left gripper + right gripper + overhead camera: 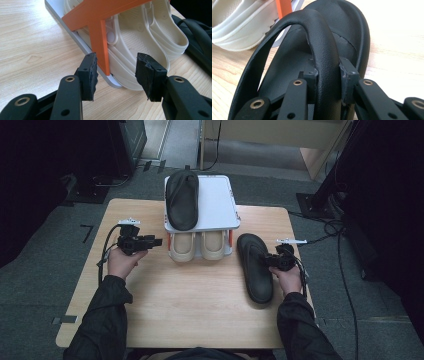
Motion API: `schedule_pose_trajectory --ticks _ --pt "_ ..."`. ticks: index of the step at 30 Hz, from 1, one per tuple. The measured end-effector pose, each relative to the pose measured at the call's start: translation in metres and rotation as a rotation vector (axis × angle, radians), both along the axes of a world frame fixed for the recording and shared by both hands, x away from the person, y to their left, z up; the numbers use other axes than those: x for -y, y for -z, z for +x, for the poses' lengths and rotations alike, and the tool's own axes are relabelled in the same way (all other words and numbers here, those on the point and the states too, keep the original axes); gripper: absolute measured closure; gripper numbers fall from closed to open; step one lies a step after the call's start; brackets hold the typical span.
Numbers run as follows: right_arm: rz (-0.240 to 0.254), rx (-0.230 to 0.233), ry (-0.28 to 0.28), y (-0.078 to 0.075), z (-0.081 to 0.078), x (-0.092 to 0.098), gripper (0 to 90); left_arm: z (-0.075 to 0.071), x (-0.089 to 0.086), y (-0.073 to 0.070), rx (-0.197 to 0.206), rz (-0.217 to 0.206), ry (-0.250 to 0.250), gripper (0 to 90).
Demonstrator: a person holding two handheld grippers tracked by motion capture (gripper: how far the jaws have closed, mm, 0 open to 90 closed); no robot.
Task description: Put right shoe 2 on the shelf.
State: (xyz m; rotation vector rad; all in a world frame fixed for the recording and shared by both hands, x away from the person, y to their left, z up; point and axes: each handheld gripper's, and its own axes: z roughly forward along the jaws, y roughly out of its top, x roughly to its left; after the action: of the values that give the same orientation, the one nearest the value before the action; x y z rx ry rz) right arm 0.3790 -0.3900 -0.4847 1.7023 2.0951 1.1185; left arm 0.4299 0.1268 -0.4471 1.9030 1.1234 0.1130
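Note:
A black flip-flop (256, 275) lies on the table at the right, toe towards the rack. My right gripper (270, 260) is shut on the flip-flop's strap (322, 40), with both pads pressed against its sides. A second black flip-flop (182, 200) rests on the white top shelf (218, 202) of a small rack. Two cream slippers (198, 247) sit on the lower shelf. My left gripper (158, 241) hovers open just left of the rack. In the left gripper view its jaws (117, 68) frame the orange support (100, 42) and the near cream slipper (130, 40) without touching them.
The wooden table (200, 310) has free room in front of the rack and at the left. Dark floor, cables and equipment stands (320, 202) surround it. A light wooden cabinet (280, 132) stands behind.

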Motion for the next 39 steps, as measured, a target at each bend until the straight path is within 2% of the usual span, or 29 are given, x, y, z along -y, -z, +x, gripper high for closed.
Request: schedule_pose_trajectory --ticks 7,19,28,39 --pt "-0.01 0.01 0.017 -0.011 0.0 -0.002 71.4 0.0 0.001 0.0 0.003 -0.004 0.004 51.9" --pt "-0.018 -0.016 0.044 -0.038 0.008 -0.005 71.4 -0.001 0.001 0.0 0.009 -0.011 0.011 50.6" --pt "-0.026 -0.008 0.043 -0.069 0.02 -0.004 71.4 0.0 -0.002 0.001 -0.001 -0.018 0.023 49.9" --pt "-0.038 0.02 0.04 -0.117 0.04 -0.008 71.4 0.001 -0.001 0.003 -0.014 -0.022 0.038 48.2"
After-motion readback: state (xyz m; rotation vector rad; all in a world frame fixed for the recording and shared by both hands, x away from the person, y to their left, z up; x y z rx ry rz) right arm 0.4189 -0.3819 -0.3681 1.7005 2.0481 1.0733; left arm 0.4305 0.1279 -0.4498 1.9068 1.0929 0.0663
